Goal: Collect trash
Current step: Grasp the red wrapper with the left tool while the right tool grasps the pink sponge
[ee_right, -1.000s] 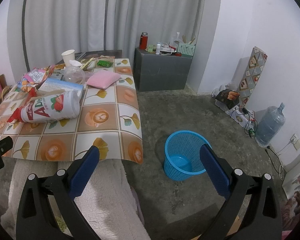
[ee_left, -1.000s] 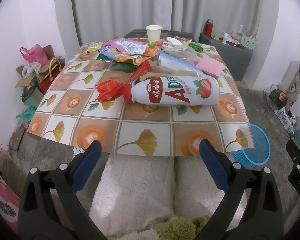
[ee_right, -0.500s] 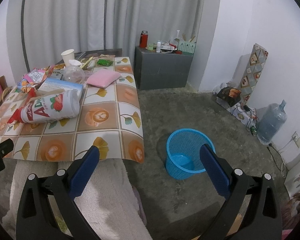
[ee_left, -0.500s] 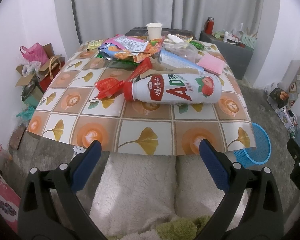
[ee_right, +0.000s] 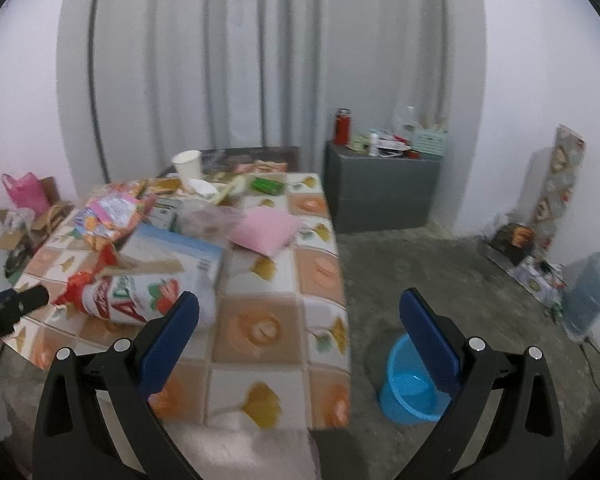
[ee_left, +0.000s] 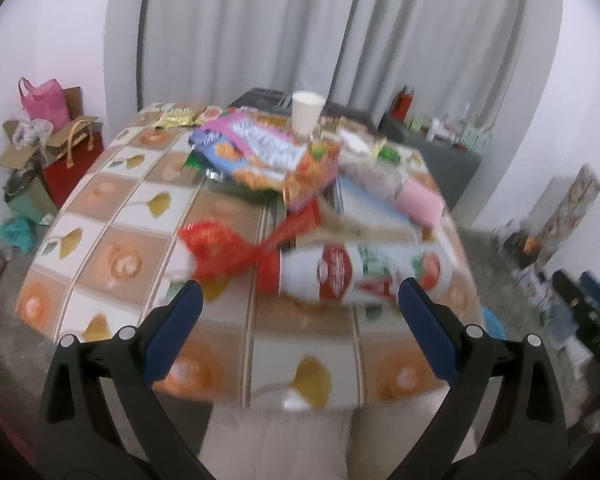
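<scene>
Both of your hand-held grippers have moved forward toward the surface (ee_left: 112, 264) since a second ago, and both views are now smeared with motion blur. Your left hand-held gripper (ee_left: 298, 296) has its blue fingers spread wide and holds nothing; it hangs over the near edge of the surface, and the white drink bottle (ee_left: 360, 276) lies on its side just beyond the fingertips, its red cap end pointing to the left of that view. A crumpled red wrapper (ee_left: 220, 250) touches the bottle's cap end. Farther back sits a heap of snack bags (ee_left: 276, 156), with a pink pack (ee_left: 418, 200) to its right and a white paper cup (ee_left: 307, 112) standing upright at the far end.

Your right hand-held gripper (ee_right: 299, 306) is likewise wide open and empty. In its view the bottle (ee_right: 140, 292) lies just beyond the left fingertip, while the blue basket (ee_right: 410, 384) stands on the floor beside the surface (ee_right: 324, 280), partly hidden behind the right finger. A grey cabinet (ee_right: 380, 192) with a red flask (ee_right: 343, 126) on top stands against the curtain.
</scene>
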